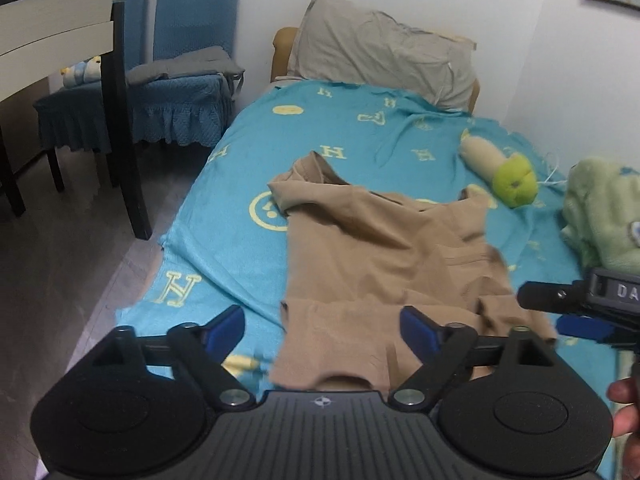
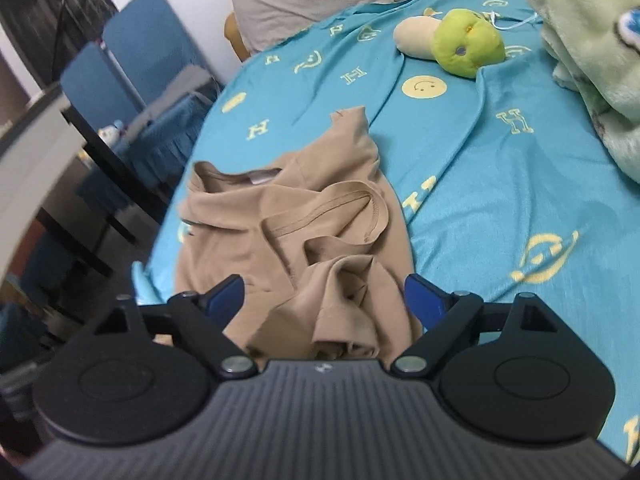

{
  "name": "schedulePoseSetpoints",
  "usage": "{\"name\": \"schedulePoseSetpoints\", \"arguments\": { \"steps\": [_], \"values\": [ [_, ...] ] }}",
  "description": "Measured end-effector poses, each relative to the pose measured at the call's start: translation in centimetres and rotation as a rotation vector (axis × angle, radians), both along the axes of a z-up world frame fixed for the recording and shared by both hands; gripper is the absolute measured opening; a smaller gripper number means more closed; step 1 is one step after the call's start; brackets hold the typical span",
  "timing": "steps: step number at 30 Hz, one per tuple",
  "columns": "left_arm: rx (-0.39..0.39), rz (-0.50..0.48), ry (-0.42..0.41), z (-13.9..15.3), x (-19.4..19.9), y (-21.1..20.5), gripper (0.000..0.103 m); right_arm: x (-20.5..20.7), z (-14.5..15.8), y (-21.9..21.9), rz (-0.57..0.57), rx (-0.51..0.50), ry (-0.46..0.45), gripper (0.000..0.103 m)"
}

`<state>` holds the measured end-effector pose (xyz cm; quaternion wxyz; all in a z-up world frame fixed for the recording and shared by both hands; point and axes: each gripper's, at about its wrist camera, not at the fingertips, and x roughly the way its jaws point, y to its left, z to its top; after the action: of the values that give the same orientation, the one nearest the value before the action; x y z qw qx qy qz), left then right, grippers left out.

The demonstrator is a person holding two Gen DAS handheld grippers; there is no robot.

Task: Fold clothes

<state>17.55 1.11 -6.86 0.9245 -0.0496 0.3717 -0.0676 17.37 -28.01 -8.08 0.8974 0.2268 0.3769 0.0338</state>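
Observation:
A tan T-shirt point(image 1: 380, 248) lies crumpled on the turquoise bed sheet point(image 1: 224, 208). In the left wrist view its near hem sits between the wide-apart blue pads of my left gripper point(image 1: 320, 320), which is open; the pads do not press the cloth. In the right wrist view the tan T-shirt point(image 2: 288, 220) shows its collar at the far left and a bunched sleeve near me. My right gripper point(image 2: 323, 292) is open, with that bunched cloth loose between its fingers. The right gripper's black housing point(image 1: 600, 296) shows at the right edge of the left wrist view.
A grey pillow point(image 1: 380, 48) leans at the bed's head. A green and cream plush toy point(image 2: 452, 40) and a pale green fleece blanket point(image 2: 592, 52) lie on the right. Blue chairs point(image 1: 180, 60) and a dark-legged table point(image 1: 120, 120) stand left of the bed, above grey floor. A hand point(image 1: 626, 408) holds the right gripper.

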Motion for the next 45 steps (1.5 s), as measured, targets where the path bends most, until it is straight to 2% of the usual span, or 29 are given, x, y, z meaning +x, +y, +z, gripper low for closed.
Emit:
{"name": "schedulePoseSetpoints", "arguments": {
  "steps": [2, 7, 9, 12, 16, 18, 22, 29, 33, 36, 40, 42, 44, 45],
  "values": [
    [-0.031, 0.002, 0.015, 0.5, -1.7, -0.1, 0.100, -1.2, 0.5, -0.5, -0.039, 0.054, 0.001, 0.088],
    [-0.130, -0.011, 0.076, 1.0, -5.7, -0.6, 0.102, -5.1, 0.5, -1.9, -0.112, 0.240, 0.053, 0.088],
    [-0.186, -0.001, 0.130, 0.5, -6.4, -0.7, 0.102, -6.7, 0.1, -2.2, -0.132, 0.313, 0.086, 0.088],
    [-0.281, 0.039, 0.235, -1.3, -6.8, -0.6, 0.102, -8.1, -1.9, -2.2, -0.165, 0.407, 0.185, 0.088],
    [-0.348, 0.105, 0.356, -4.0, -6.7, -0.1, 0.102, -9.3, -4.6, -2.1, -0.211, 0.532, 0.298, 0.089],
    [-0.374, 0.148, 0.396, -5.3, -6.3, 0.5, 0.101, -9.3, -5.4, -1.7, -0.217, 0.555, 0.324, 0.089],
    [-0.452, 0.233, 0.387, -6.1, -5.7, 2.2, 0.101, -9.0, -6.8, -1.6, -0.240, 0.584, 0.336, 0.088],
    [-0.512, 0.286, 0.380, -6.2, -5.6, 3.4, 0.100, -9.2, -7.3, -2.2, -0.311, 0.620, 0.272, 0.087],
    [-0.499, 0.289, 0.370, -6.0, -5.5, 3.4, 0.096, -9.3, -7.3, -2.7, -0.344, 0.602, 0.260, 0.073],
    [-0.492, 0.294, 0.361, -5.9, -5.2, 3.4, 0.091, -9.2, -7.4, -2.9, -0.357, 0.590, 0.253, 0.068],
    [-0.495, 0.325, 0.325, -5.8, -5.2, 4.1, 0.074, -9.0, -7.3, -2.8, -0.362, 0.572, 0.233, 0.068],
    [-0.509, 0.355, 0.314, -6.0, -5.0, 4.6, 0.060, -8.8, -7.3, -2.8, -0.364, 0.561, 0.224, 0.066],
    [-0.530, 0.388, 0.308, -6.2, -4.8, 5.2, 0.034, -8.6, -7.2, -2.8, -0.371, 0.542, 0.222, 0.053],
    [-0.549, 0.403, 0.309, -6.4, -4.8, 5.5, 0.028, -8.6, -7.2, -2.9, -0.374, 0.535, 0.226, 0.043]
  ]
}}
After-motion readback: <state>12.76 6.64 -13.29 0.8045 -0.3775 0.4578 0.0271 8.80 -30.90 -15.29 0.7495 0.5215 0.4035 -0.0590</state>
